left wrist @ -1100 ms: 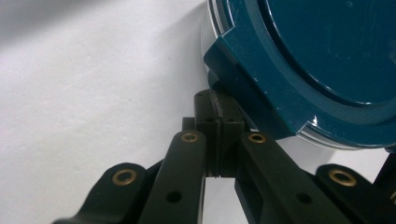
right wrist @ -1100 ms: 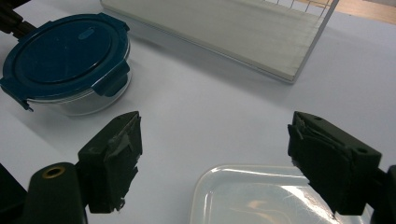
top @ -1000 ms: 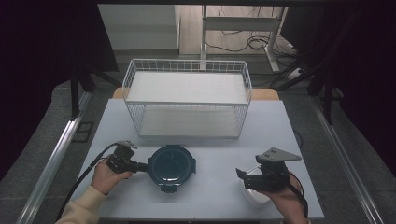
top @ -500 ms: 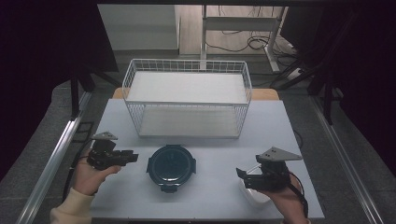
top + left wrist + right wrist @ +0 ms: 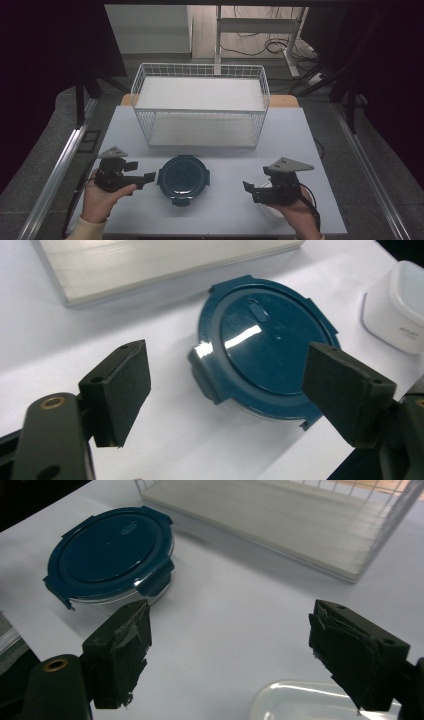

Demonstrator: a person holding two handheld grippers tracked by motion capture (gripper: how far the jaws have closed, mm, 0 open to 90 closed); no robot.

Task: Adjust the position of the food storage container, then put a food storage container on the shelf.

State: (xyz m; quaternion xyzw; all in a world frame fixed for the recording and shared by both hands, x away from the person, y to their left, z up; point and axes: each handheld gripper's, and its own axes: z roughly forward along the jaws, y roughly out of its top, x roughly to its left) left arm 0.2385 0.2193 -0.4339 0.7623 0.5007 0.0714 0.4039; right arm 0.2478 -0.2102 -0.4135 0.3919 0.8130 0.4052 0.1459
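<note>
Dim room, dark surroundings in the high view; the pale white tabletop (image 5: 300, 135) catches soft overhead light. Sharp glare streak on the glossy round dark-blue plastic lid (image 5: 265, 340). Near black foam-padded jaws sit slightly soft, shadows faint.

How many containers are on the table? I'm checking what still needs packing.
2: a blue-lidded round container at the table's middle front, and a white one under the right gripper. More may be hidden.
</note>
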